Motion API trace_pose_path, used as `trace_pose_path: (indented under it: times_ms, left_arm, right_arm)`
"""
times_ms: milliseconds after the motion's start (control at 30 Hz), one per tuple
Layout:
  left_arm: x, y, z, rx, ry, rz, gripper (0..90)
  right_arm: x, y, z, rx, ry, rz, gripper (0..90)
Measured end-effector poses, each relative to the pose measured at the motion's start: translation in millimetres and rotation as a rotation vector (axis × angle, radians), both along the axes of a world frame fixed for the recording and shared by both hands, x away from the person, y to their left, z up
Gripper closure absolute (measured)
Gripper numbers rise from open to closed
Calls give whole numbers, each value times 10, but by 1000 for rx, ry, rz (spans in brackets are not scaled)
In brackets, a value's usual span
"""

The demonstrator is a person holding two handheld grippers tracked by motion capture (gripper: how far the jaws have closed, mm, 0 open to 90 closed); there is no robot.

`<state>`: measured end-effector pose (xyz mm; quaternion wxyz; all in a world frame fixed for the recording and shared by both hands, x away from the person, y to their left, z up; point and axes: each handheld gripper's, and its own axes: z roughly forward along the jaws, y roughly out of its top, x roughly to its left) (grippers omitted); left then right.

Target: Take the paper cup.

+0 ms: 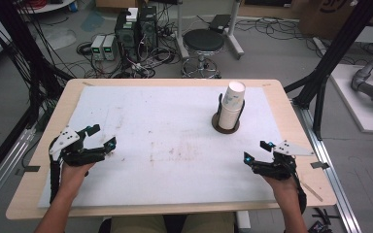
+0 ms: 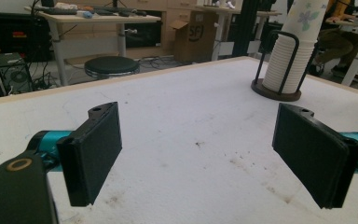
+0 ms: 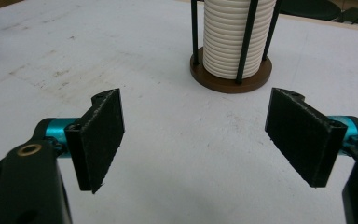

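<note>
So the big thing here is the table (image 1: pixel 39 160), a wooden top with a white mat (image 1: pixel 165 141) covering most of it, a bit stained in the middle, probably there to give a soft even surface to work on. Toward the far right of the mat sits the stack of paper cups (image 1: pixel 232 109), nested upside down inside a cup holder (image 1: pixel 226 127) with a round brown base and thin black uprights, which I'd guess keep the stack from tipping when one cup gets pulled off. Both hands rest low near the front edge, well apart from the cups and from each other. The right gripper (image 1: pixel 256 152) is the nearer one and aims up the mat; in the right gripper view the stack (image 3: pixel 233 37) stands straight ahead between the jaws' line of sight, so looks like it's lined up for a reach. Its jaws are spread wide with nothing in them. The left gripper (image 1: pixel 102 136) angles inward toward the middle, jaws also wide apart and empty, hovering just over the mat
</note>
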<state>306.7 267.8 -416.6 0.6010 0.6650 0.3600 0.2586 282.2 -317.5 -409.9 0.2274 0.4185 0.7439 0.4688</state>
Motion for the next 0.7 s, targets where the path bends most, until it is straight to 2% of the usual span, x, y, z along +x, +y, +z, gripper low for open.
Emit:
trace_pose_path:
  times_ms: [500, 700]
  left_arm:
    - [1, -18, -10, -3, 7, -5, 156]
    - [-2, -5, -17, -8, 7, 5, 156]
  right_arm:
    - [15, -20, 3, 8, -8, -1, 200]
    - [40, -20, 10, 21, 4, -11, 199]
